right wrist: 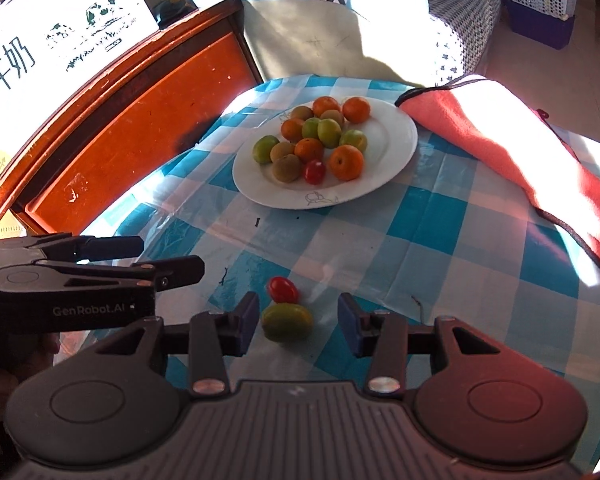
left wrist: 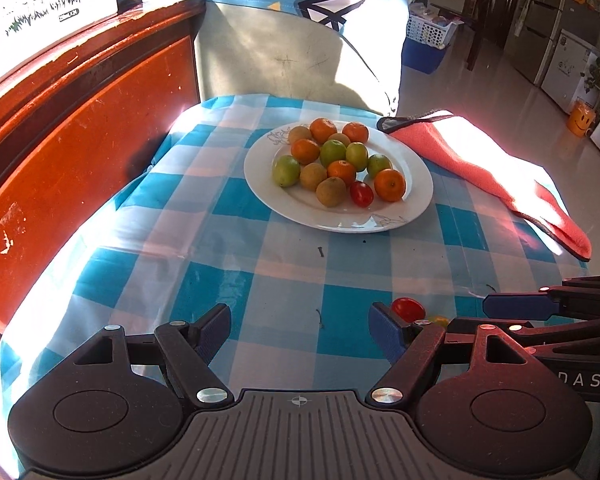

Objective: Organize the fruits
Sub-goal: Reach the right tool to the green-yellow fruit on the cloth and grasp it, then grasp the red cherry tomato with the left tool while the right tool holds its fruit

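Note:
A white plate (left wrist: 416,176) (right wrist: 396,136) on the blue checked tablecloth holds several oranges, green fruits, brown fruits and one red cherry tomato (left wrist: 361,193) (right wrist: 314,171). A second cherry tomato (right wrist: 283,289) (left wrist: 407,309) and a green-yellow fruit (right wrist: 286,321) lie loose on the cloth near the front. My right gripper (right wrist: 298,322) is open, its pads on either side of the green-yellow fruit, not touching it. My left gripper (left wrist: 300,330) is open and empty over the cloth, the loose tomato just beyond its right finger.
An orange cloth (left wrist: 492,176) (right wrist: 520,148) lies along the table's right side. A red-brown wooden panel (left wrist: 80,128) (right wrist: 132,128) borders the left. A cushioned seat back (left wrist: 300,40) stands behind the table. The floor drops off to the right.

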